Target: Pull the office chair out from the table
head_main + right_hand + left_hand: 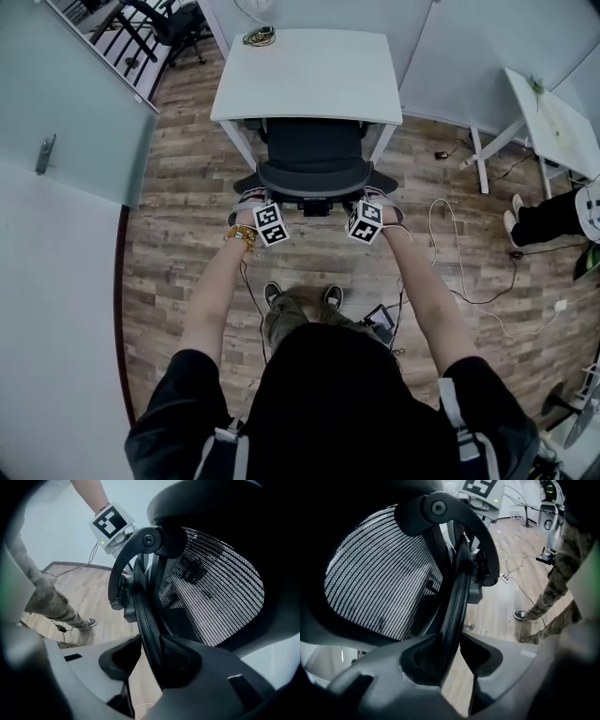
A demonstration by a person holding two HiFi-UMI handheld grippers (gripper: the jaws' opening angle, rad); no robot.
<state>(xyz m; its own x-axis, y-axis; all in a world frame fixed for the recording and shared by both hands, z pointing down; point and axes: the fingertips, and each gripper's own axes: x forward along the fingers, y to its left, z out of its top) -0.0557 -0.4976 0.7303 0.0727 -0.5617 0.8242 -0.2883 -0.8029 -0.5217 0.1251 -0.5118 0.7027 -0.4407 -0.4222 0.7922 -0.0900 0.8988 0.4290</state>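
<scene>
Floor: wood planks [187, 244] fill a bay walled in by pale partitions.
Chair [314, 150]: black with a mesh back, straight ahead of both grippers. Its seat is partly under the near edge of the white table [309, 70] and the backrest rim faces the tools.
Left gripper [452, 639]: jaws pinch the left side of the backrest rim.
Right gripper [145, 641]: jaws pinch the right side of the rim.
Print: black-and-white square codes on the cubes [271, 225] just behind the jaws.
Edges: the table's near edge lies just beyond the jaws, and its legs flank the chair.
Tabletop: a coil [260, 37] sits at the far left corner.
Room: bare planks run behind the grippers back to the person's shoes [302, 295]. A cable [450, 262] loops on the floor right of the right gripper. A glass panel [66, 103] stands well left of the left gripper. A second table [553, 122] stands far right, with another person's legs [544, 217] beside it.
</scene>
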